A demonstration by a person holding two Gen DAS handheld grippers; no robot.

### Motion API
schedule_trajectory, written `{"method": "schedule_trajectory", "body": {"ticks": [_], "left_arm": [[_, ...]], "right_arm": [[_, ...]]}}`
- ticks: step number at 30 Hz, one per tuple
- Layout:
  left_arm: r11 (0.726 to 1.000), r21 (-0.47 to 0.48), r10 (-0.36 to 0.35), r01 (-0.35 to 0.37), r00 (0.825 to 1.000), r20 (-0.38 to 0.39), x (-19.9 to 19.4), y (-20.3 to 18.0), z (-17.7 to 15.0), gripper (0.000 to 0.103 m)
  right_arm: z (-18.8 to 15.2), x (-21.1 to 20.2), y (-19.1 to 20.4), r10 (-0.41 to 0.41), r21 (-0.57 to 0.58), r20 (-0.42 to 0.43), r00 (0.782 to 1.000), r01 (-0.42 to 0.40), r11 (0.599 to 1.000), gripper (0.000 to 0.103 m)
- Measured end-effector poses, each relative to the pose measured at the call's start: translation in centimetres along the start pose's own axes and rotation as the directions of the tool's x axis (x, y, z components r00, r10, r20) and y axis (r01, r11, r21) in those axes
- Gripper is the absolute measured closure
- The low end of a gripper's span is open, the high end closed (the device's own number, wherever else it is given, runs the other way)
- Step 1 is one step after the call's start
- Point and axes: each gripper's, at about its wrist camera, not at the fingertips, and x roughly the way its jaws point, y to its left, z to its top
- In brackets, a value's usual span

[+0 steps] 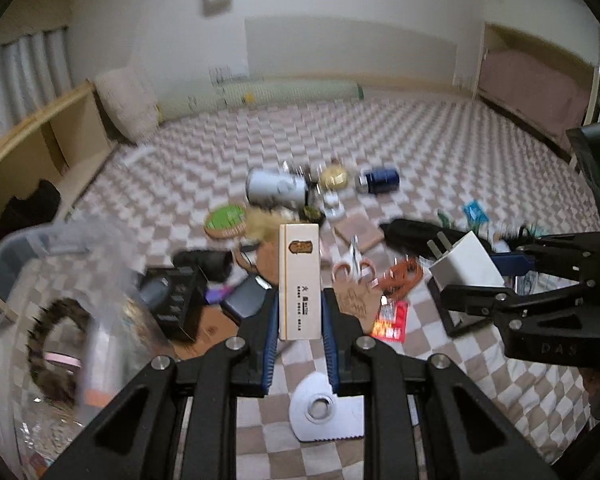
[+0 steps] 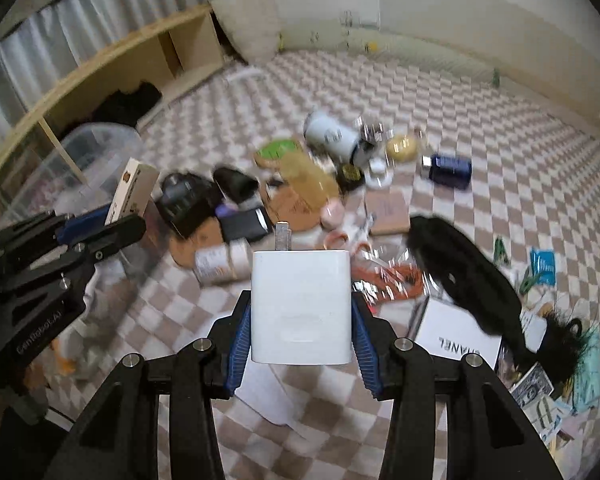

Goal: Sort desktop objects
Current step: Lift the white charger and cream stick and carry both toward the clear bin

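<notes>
One tall cream box [image 1: 299, 280] with a brown emblem and small unreadable print stands upright between the blue pads of the left gripper [image 1: 300, 312], which is clamped on its two sides. One white charger plug [image 2: 301, 307], prongs pointing away, is pinched the same way in the right gripper [image 2: 300, 320]. Beyond them, clutter covers the checkered mat [image 2: 500, 128]: one pair of scissors [image 1: 353, 265], one dark blue jar [image 2: 447, 171], and a white box [image 2: 458, 334] reading "CHANEL" near right. One clear bin [image 2: 96, 148] sits far left.
</notes>
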Motion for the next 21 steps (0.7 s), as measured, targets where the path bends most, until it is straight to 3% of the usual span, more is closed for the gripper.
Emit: {"method": "schedule_trajectory", "body": {"ticks": [6,11,18,21], "left_arm": [[0.997,-0.046,0.062,-0.057,0.991,0.119,-5.5,2.4,0.7,0.083],[0.988,-0.106,0.133,-0.116,0.977,0.170,-9.4,5.5,0.5,0.083],[0.950,-0.134,0.302,-0.282,0.939,0.167,-12.9,11.3,-0.2,0.083],[0.937,-0.162,0.333,-0.310,0.932,0.141,-13.2,14.3,-0.1,0.083]], "right_arm": [[2.1,-3.7,2.6,0.038,-0.009,0.125,0.991,-0.037,0.999,0.056],[3.4,-5.0,6.2,0.071,-0.076,0.169,0.983,-0.059,0.995,0.056],[5.5,-4.0,13.2,0.158,-0.163,0.174,0.972,-0.129,0.978,0.056],[6.4,-2.7,16.4,0.197,-0.190,0.161,0.967,-0.166,0.968,0.056]]}}
